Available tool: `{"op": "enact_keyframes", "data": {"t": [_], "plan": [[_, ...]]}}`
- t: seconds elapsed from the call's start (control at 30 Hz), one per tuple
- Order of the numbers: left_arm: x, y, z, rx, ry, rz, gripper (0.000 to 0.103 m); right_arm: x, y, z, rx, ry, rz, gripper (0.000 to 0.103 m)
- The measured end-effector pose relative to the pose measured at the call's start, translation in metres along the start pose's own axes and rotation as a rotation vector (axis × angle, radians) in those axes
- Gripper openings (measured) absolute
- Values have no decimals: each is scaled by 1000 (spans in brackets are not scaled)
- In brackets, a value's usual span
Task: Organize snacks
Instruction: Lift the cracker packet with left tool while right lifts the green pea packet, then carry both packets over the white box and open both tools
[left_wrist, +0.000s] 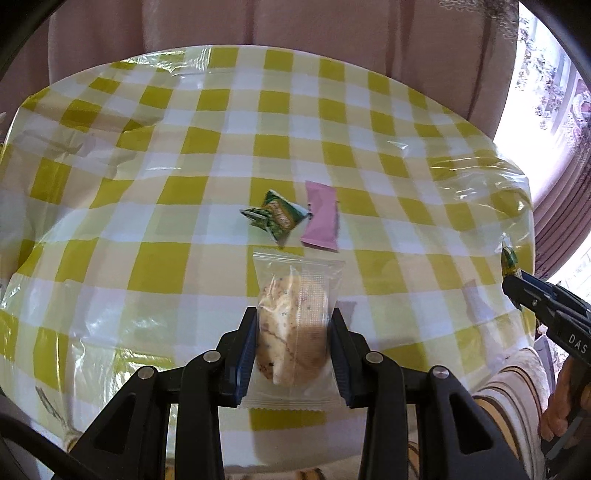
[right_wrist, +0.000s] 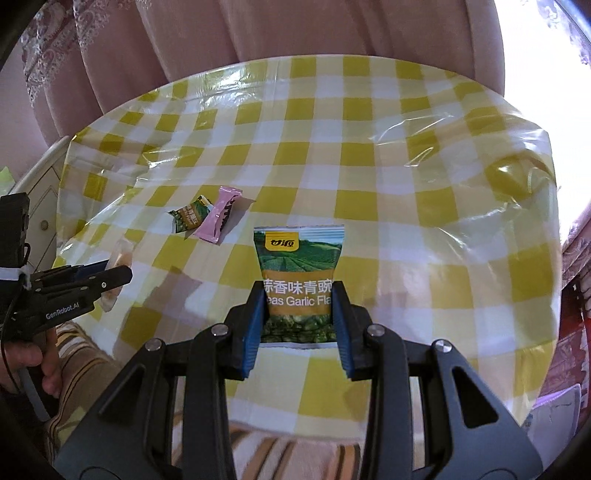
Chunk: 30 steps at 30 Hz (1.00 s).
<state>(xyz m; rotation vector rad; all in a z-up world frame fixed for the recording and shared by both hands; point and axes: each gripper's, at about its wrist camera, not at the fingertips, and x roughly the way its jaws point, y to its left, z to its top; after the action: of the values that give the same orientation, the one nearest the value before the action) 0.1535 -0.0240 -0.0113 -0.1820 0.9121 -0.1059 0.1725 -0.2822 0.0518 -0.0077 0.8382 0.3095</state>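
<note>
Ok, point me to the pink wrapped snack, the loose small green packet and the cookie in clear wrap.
pink wrapped snack (left_wrist: 320, 218), left wrist view, wrapper middle.
small green packet (left_wrist: 277, 216), left wrist view, printed face.
clear-wrapped cookie (left_wrist: 291, 325), left wrist view, cookie centre.

My bench (left_wrist: 207, 155) is round and covered with a yellow-and-white checked cloth under a clear, wrinkled plastic sheet (left_wrist: 476, 177) that bunches up along the right edge. Near the middle of the bench lie two small snacks: a green packet (left_wrist: 277, 217) and, just beside it on its right, a pink wrapper (left_wrist: 322, 218). They look to be touching at one corner. Both rest flat on the plastic.
</note>
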Motion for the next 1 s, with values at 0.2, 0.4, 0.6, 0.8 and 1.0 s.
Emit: {"op": "enact_keyframes", "data": {"t": [0.2, 0.4, 0.6, 0.8, 1.0], "plan": [[-9, -23, -7, 13, -5, -34, 38, -25, -12, -13, 21, -31, 5, 39], [-15, -57, -14, 56, -5, -68, 38, -50, -26, -28, 38, -48, -1, 39], [-21, -90, -22, 91, -6, -105, 38, -79, -45, -43, 56, -76, -17, 39], [-24, -127, -31, 131, 7, -152, 38, -104, -68, -61, 83, -97, -64, 39], [-27, -175, -42, 206, 22, -214, 38, -123, -97, -83, 126, -94, -109, 39]]}}
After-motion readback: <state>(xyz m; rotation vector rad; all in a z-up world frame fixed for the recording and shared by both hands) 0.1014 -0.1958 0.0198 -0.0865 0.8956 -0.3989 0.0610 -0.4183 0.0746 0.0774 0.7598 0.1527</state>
